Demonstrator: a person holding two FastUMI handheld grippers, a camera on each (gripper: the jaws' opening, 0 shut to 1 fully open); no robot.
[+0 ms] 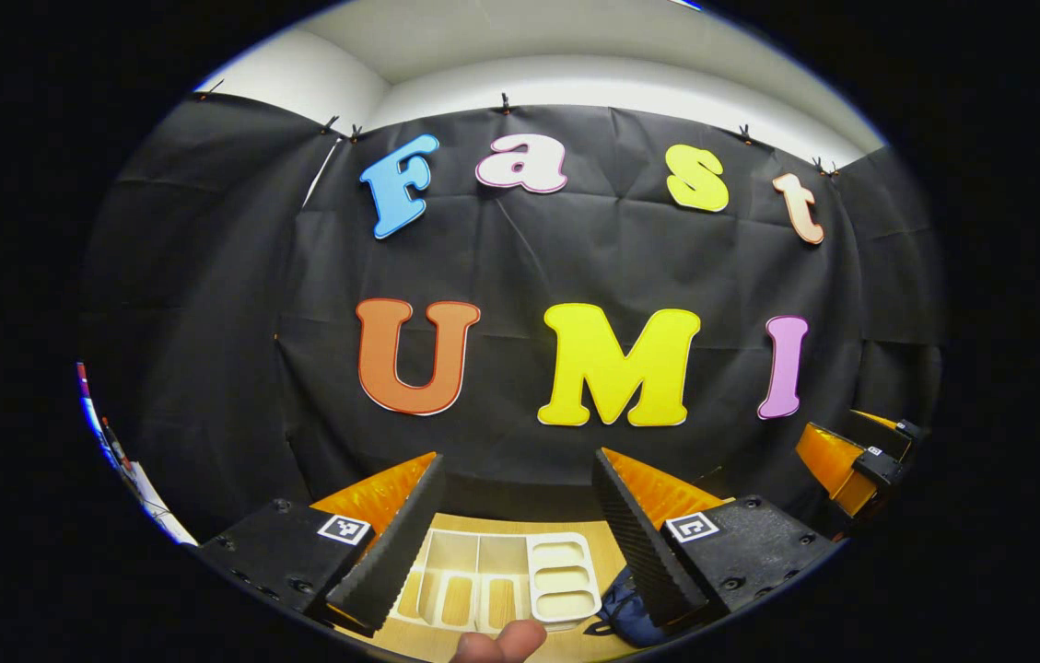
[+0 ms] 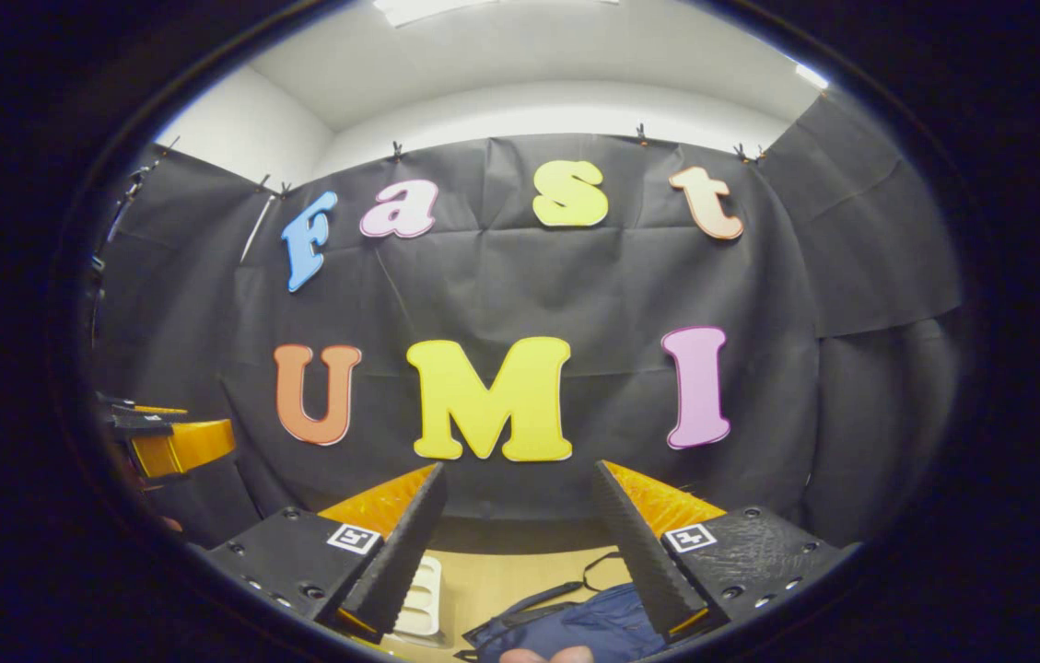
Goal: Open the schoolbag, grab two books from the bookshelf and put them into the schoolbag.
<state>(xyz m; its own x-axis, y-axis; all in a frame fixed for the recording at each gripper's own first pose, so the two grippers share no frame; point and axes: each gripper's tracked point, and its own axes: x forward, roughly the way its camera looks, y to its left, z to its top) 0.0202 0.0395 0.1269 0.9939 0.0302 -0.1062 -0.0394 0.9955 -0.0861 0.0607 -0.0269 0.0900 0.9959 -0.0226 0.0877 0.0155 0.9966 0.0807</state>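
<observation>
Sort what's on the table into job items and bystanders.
Job: schoolbag, dark blue, lying on the table; left tool and right tool, both open and empty.
Bystanders: white compartment tray; wooden table.

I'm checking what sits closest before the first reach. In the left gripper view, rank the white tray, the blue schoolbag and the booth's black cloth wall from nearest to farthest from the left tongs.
1. Blue schoolbag: low on the table, against the right finger.
2. White tray: on the table between the open left tongs; too close to the schoolbag to call firmly.
3. Black cloth wall: upright beyond the table, plainly farthest.
</observation>
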